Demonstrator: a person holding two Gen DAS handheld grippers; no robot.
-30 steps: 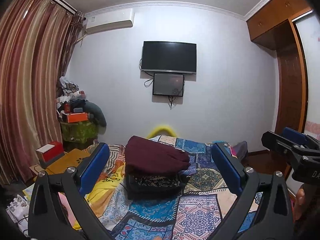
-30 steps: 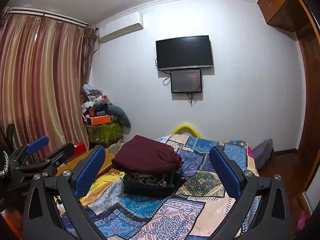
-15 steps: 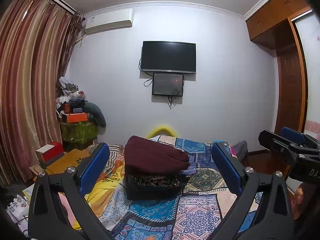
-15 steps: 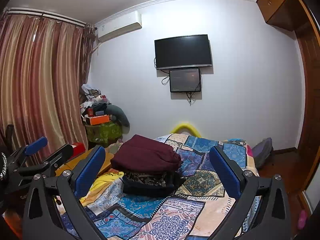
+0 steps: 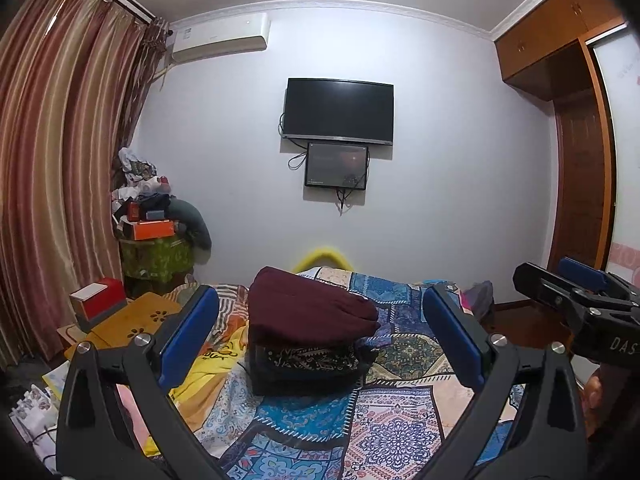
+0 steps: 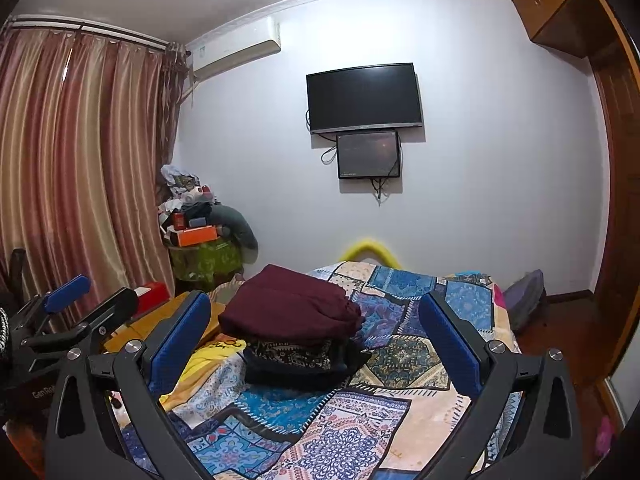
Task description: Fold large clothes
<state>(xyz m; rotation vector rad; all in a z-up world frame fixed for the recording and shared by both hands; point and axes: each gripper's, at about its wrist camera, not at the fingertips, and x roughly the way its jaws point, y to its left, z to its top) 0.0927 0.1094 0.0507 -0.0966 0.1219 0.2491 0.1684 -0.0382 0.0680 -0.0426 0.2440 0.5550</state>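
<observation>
Stack (image 5: 308,336) of folded clothes lay on the bed (image 5: 396,420), straight ahead and well apart from both spread, empty grippers: left (image 5: 320,340), right (image 6: 316,340). Neither looked nearer, though fisheye distortion blurs that.

Far wall: we see a black flat television (image 5: 338,110) mounted on the pale wall, with a smaller dark screen (image 5: 336,165) hung just below it, its cables dangling.
Upper left: a white air-conditioner unit (image 5: 221,37) sits near the ceiling, beside the striped brown-and-gold curtains (image 5: 60,160).
Corner: a table under a green patterned cloth (image 5: 156,256) carries a heap of odds and ends — we pick out an orange box (image 5: 154,229) among them.
Left foreground: a red-and-white box (image 5: 98,300) rests on a yellowish wooden board (image 5: 136,316).
Right side: brown wooden wardrobe cabinets (image 5: 560,24) reach the ceiling.
Bed: a patchwork bedspread in blue, cream and orange (image 6: 400,360) — a yellow curved bar (image 6: 370,250) shows behind its far end.
</observation>
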